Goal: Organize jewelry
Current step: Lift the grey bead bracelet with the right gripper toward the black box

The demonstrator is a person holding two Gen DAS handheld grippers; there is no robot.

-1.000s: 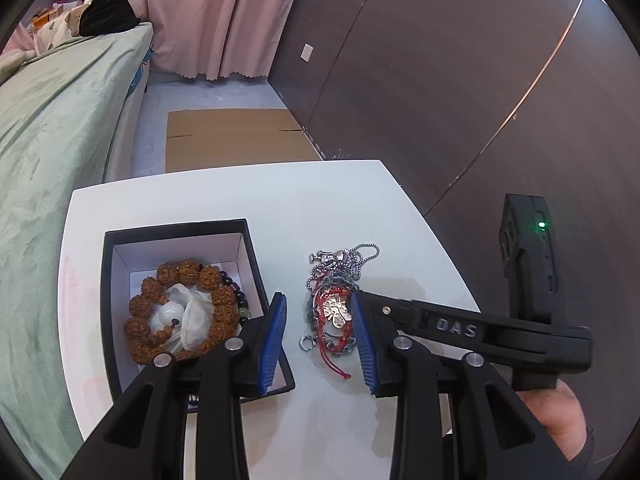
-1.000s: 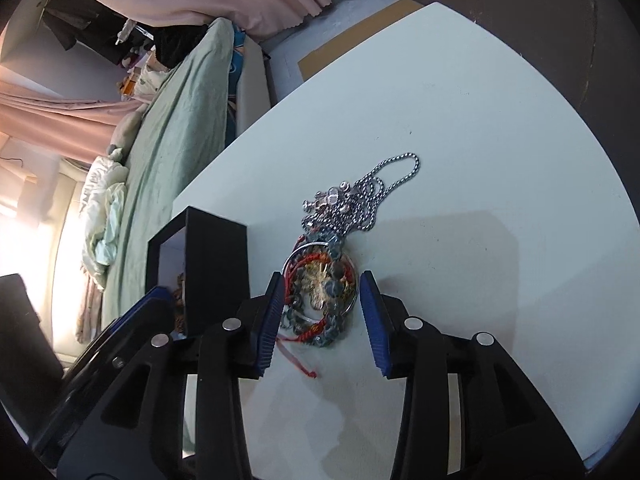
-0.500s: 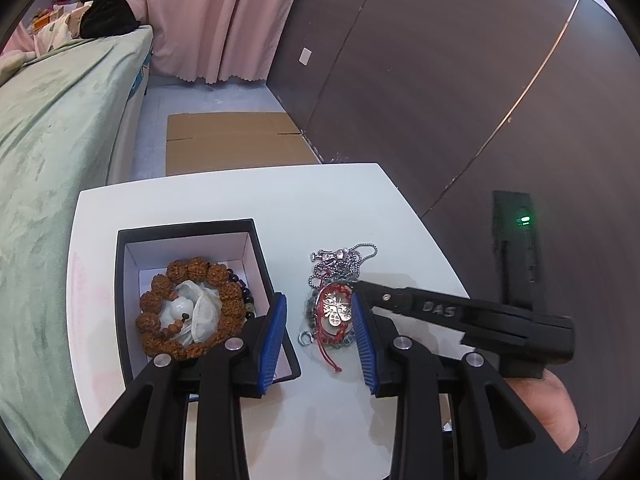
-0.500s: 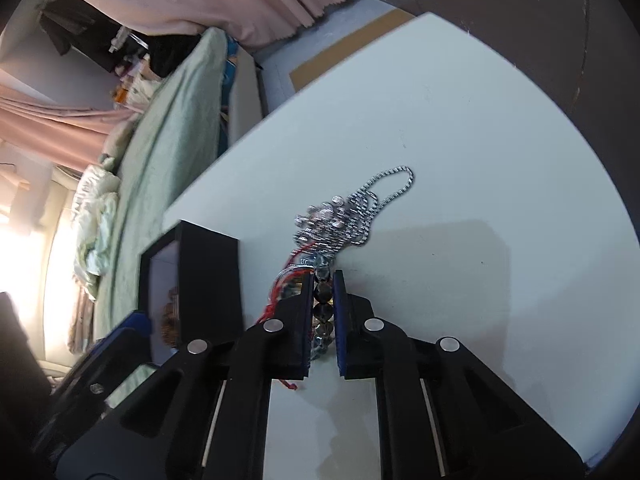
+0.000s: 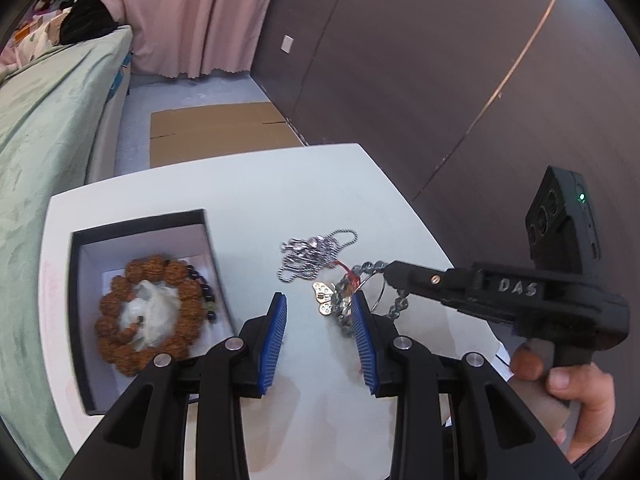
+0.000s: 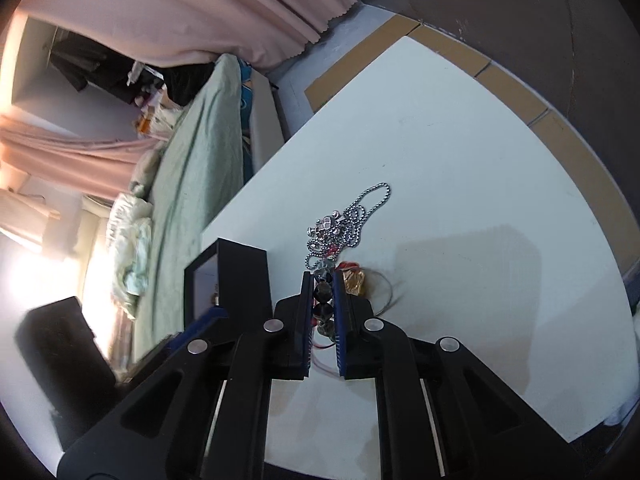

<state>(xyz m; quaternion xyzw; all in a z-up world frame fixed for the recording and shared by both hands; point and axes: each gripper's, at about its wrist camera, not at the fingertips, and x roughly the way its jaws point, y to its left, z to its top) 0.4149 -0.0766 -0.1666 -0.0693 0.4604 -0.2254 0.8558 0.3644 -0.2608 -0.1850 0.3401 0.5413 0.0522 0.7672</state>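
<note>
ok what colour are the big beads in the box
Reddish brown; the big-bead bracelet in the black box shows best in the left wrist view.

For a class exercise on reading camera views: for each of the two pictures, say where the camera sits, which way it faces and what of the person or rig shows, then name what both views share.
Left wrist: sits on the left gripper, facing down across the white table at the black box; its open blue fingers and the person's hand holding the right gripper show.
Right wrist: sits on the right gripper, facing down at the table; its fingers pinch the beaded bracelet.
Shared: silver chain, box, table, bed.
</note>
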